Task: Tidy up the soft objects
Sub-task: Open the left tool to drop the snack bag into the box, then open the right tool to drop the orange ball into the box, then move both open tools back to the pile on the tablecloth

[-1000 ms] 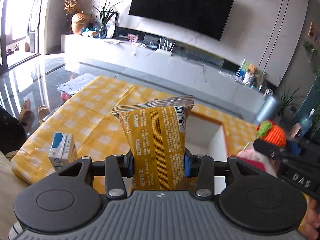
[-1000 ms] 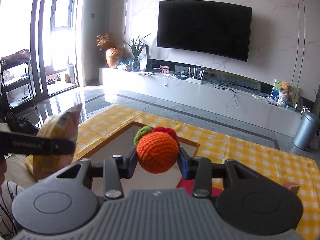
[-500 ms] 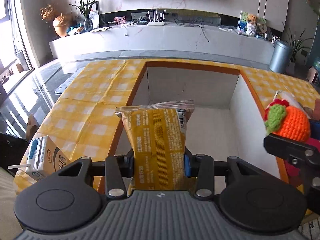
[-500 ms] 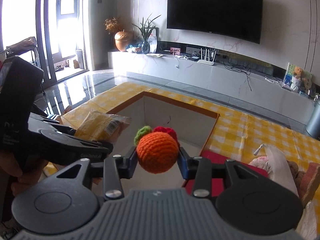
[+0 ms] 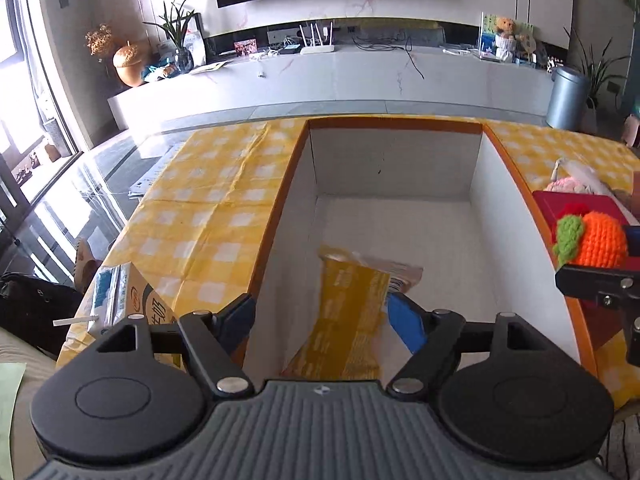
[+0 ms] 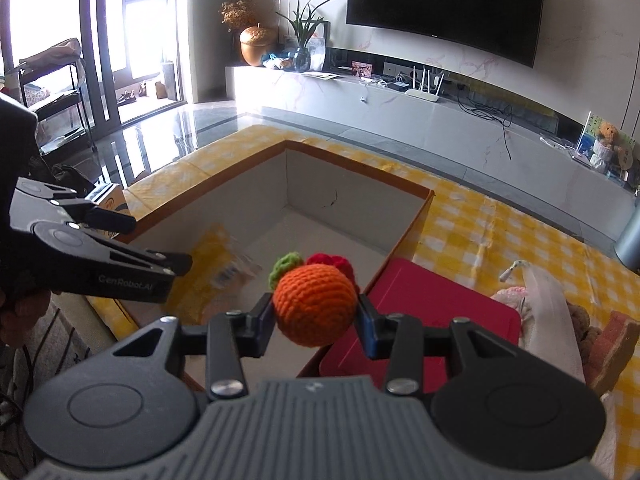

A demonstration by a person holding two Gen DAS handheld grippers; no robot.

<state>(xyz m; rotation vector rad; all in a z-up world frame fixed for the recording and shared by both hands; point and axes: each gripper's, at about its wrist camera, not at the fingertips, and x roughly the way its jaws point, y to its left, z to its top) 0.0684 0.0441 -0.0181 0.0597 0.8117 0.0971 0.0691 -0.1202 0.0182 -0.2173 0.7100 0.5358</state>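
Note:
My left gripper is open over the near end of the open cardboard box. The yellow snack packet is loose between the spread fingers, blurred, tipping down into the box; it also shows in the right wrist view. My right gripper is shut on an orange crocheted fruit with green and red tufts, held over the box's right rim. The fruit also shows at the right of the left wrist view.
The box stands on a yellow checked cloth. A milk carton with a straw lies left of the box. A red box, a pink plush in a bag and other soft items lie to the right.
My left gripper has opened and let go of the yellow packet, which is dropping into the box. Both grippers have moved closer over the box; the right still holds the crocheted fruit.

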